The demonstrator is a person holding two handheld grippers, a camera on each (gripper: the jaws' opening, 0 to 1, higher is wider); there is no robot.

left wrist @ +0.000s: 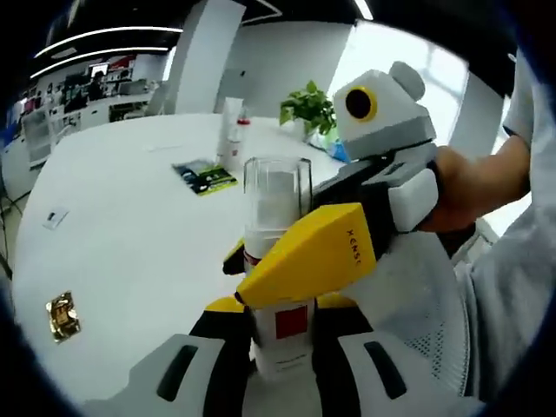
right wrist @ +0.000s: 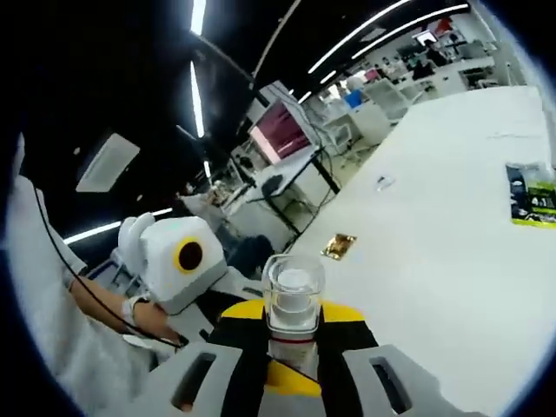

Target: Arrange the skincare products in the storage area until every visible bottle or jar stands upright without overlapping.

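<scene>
Two grippers meet on one bottle (left wrist: 278,261), a white one with a clear cap and a red label, held over the near edge of the big white table (left wrist: 130,261).

Going from the largest thing down: the table has open surface beyond the bottle, so there is room to stand it down. Far back stand a potted plant (left wrist: 309,109) and a tall white bottle (left wrist: 231,130), well apart from the work; a green leaflet (left wrist: 205,176) lies nearer, and a small gold packet (left wrist: 62,314) lies off toward the table edge.

The left gripper (left wrist: 280,347) pinches the bottle's lower body between its jaws. The right gripper (right wrist: 291,343) pinches it too, just under the cap.

To do this step well, I would let one gripper carry the weight, keep the bottle plumb, lower it onto bare tabletop clear of the leaflet, and loosen the grip only once the base sits flat.
</scene>
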